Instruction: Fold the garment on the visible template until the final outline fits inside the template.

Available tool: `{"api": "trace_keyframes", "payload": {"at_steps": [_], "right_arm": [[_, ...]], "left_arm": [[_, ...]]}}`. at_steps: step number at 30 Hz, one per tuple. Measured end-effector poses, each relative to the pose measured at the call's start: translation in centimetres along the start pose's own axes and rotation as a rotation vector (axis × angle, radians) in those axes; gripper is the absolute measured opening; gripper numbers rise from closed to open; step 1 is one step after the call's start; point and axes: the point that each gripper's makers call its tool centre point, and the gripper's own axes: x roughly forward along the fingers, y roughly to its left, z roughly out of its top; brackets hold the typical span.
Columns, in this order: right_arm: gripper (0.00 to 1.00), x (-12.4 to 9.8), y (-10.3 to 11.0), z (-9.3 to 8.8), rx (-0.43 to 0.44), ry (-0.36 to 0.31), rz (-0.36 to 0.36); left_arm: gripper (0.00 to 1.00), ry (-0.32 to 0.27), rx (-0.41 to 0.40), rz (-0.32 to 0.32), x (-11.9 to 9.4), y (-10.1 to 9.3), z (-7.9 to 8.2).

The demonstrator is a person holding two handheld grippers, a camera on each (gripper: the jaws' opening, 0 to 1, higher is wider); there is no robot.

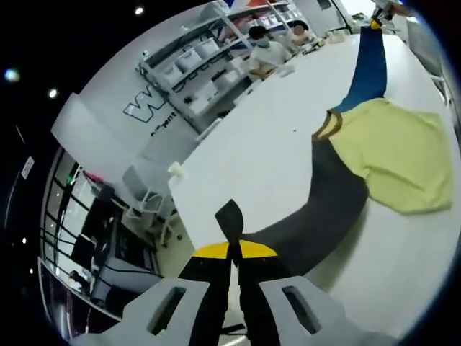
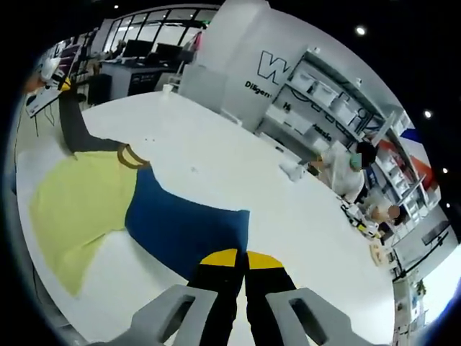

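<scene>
Garment (image 1: 392, 155): yellow-green T-shirt with dark brown collar, body flat on the white table (image 1: 266, 144); one sleeve dark grey, the other blue.
Left gripper (image 1: 232, 249): jaws pinched together on the grey sleeve's (image 1: 328, 205) end, near the table's edge.
Right gripper (image 2: 241, 263): jaws together on the blue sleeve's (image 2: 184, 223) end.
Template: could not be made out.
Handling: best to carry both sleeves inward evenly, lying them flat across the body without dragging it.
</scene>
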Motion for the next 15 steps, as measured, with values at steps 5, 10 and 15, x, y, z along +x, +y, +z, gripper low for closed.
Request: {"api": "trace_keyframes", "payload": {"at_steps": [5, 10, 15], "right_arm": [[0.0, 0.3, -0.9, -1.3, 0.02, 0.027, -0.008], [0.0, 1.5, -0.8, -2.8, 0.079, 0.049, 0.005], [0.0, 2.6, -0.1, -4.2, 0.146, 0.069, 0.017]], "left_arm": [[0.06, 0.019, 0.007, 0.001, 0.9, 0.3, -0.3], [0.06, 0.056, -0.068, -0.005, 1.5, -0.2, -2.0], [0.06, 0.074, -0.141, 0.003, 2.0, -1.1, -3.8]]}}
